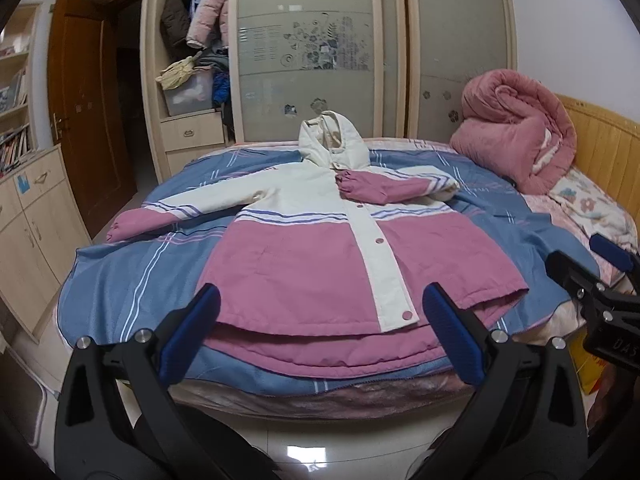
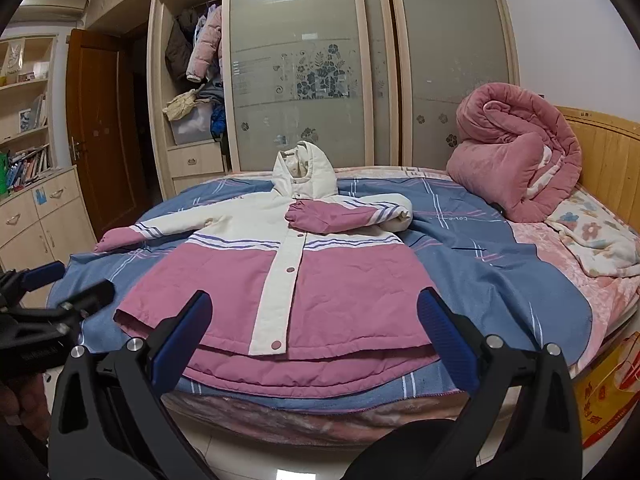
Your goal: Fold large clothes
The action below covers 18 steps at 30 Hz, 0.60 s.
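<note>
Two hand-held grippers, left [image 1: 322, 334] and right [image 2: 314, 336], both spread wide before one jacket [image 1: 304, 256].

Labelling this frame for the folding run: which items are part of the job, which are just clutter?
Job:
- jacket, flat on the bed, right sleeve already folded across the chest
- left tool, open
- right tool, open

Clutter:
- rolled pink quilt
- floral blanket
- wardrobe with hanging coats
- bookshelf
</note>
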Available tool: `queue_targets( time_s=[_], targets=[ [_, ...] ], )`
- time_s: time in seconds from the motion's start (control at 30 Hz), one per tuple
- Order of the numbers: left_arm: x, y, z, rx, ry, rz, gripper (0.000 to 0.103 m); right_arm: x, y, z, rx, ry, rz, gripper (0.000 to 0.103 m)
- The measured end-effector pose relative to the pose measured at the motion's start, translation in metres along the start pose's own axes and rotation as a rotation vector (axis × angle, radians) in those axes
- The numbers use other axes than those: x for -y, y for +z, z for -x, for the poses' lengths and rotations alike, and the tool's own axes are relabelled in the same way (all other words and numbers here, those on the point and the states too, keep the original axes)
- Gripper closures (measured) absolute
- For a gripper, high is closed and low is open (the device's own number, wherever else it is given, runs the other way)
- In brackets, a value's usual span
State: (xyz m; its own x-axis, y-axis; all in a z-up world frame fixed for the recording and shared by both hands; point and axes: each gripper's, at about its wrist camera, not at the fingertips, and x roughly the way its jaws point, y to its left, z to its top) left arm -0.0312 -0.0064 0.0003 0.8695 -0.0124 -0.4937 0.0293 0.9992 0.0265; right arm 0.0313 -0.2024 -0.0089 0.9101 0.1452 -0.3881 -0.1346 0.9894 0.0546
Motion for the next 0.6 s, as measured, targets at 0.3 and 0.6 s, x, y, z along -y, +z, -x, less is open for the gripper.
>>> queue_targets(
  time_s=[0.3, 0.6],
  targets=[
    [0.011, -0.002, -0.012, -0.018, 0.028, -0.005, 0.002, 0.001, -0.006, -0.006, 0.001, 0.039, 0.005, 0.001],
    [0.020, -0.001, -0.031, -0.043, 0.044, -0.010, 0.002, 0.006, -0.009, -0.026, -0.026, 0.070, 0.000, 0.001]
  ],
)
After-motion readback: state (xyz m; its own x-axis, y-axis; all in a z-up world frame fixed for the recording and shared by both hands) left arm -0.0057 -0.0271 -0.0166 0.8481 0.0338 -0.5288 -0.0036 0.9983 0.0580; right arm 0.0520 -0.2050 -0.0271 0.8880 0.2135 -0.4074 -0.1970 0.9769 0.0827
